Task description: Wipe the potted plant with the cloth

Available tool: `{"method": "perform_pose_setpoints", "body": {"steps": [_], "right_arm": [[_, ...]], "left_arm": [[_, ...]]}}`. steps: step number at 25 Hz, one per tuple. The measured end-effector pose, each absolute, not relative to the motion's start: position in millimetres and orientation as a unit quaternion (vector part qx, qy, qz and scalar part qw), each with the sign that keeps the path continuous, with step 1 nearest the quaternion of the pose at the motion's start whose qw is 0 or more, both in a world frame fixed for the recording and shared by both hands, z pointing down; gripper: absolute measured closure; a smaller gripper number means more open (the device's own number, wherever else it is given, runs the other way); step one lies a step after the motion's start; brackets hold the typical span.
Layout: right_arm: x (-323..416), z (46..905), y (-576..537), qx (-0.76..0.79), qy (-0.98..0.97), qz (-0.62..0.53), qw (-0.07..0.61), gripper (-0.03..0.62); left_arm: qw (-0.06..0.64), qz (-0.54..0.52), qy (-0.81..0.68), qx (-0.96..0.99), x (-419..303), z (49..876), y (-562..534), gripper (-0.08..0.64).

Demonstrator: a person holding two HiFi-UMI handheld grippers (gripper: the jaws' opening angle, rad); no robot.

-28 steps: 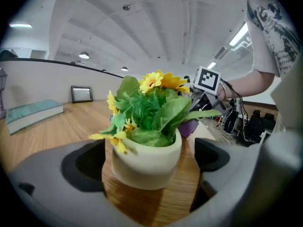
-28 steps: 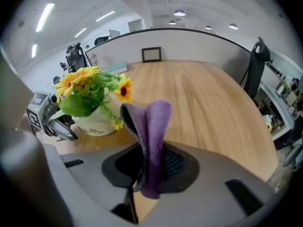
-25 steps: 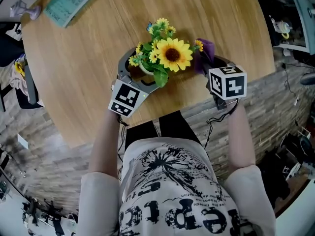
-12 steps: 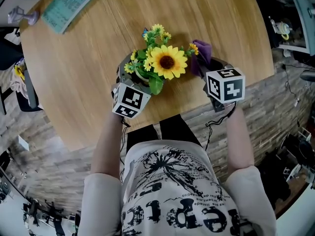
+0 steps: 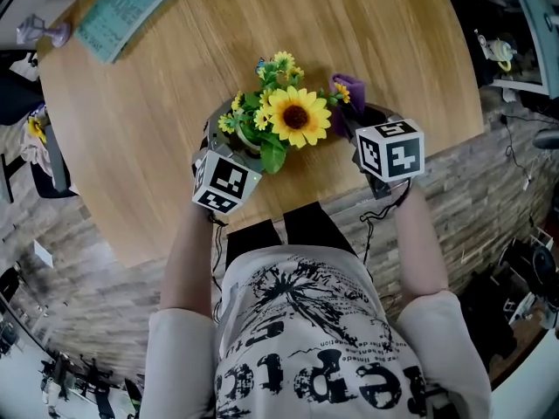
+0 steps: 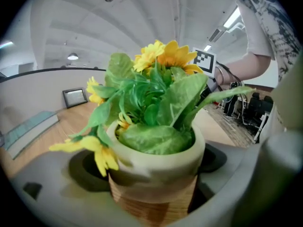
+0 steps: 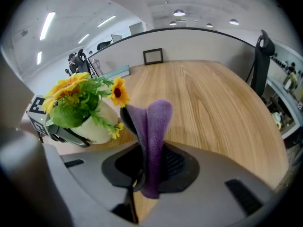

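Left gripper (image 5: pixel 231 133) has just been closing its jaws and clasps the plant (image 5: pixel 278 116) near the front edge of the wooden table (image 5: pixel 175 103); right gripper (image 5: pixel 354 129) pinches the purple cloth (image 7: pixel 154 126) beside the blooms. Teal book (image 5: pixel 127 7) lies far left. Plant: sunflower (image 5: pixel 295 116), small yellow flowers, green leaves, cream pot (image 6: pixel 151 167), wood-grain base.

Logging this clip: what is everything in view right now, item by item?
round wooden table: one, light brown, centre.
potted plant: one, cream pot, yellow sunflowers, between left tongs' jaws.
purple fleece cloth: one, in right tongs.
teal flat book: one, table's far left.
small dark picture frame: one, by far table edge.
left tongs: one, grey, jaws just closed in against the pot.
right tongs: one, grey, shut on cloth.
person's forearms: two, behind the tongs.
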State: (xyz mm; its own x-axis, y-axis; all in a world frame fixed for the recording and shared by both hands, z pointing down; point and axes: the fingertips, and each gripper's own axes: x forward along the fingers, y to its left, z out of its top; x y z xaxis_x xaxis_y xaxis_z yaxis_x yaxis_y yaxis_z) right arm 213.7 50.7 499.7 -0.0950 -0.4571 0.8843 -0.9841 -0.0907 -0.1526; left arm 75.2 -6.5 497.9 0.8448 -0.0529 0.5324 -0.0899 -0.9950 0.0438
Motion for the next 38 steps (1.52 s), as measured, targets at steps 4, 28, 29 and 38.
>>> {"method": "perform_pose_setpoints", "body": {"steps": [4,28,29,38], "right_arm": [[205.0,492.1,42.9,0.596,-0.612,0.430,0.291,0.511],[56.5,368.0,-39.3,0.515,-0.780,0.334,0.123,0.512],[52.5,364.3,-39.8,0.510,-0.787,0.324,0.126,0.515],[40.6,345.0,-41.5,0.477,-0.831,0.247,0.146,0.515]], "left_arm": [[0.047,0.249,-0.051,0.966,74.4,470.6,-16.6,0.031],[0.113,0.164,-0.122,0.972,18.4,315.0,-69.6,0.032],[0.112,0.163,-0.122,0.973,18.1,312.7,-69.3,0.032],[0.119,0.151,-0.110,0.975,20.6,298.1,-69.5,0.032]]}}
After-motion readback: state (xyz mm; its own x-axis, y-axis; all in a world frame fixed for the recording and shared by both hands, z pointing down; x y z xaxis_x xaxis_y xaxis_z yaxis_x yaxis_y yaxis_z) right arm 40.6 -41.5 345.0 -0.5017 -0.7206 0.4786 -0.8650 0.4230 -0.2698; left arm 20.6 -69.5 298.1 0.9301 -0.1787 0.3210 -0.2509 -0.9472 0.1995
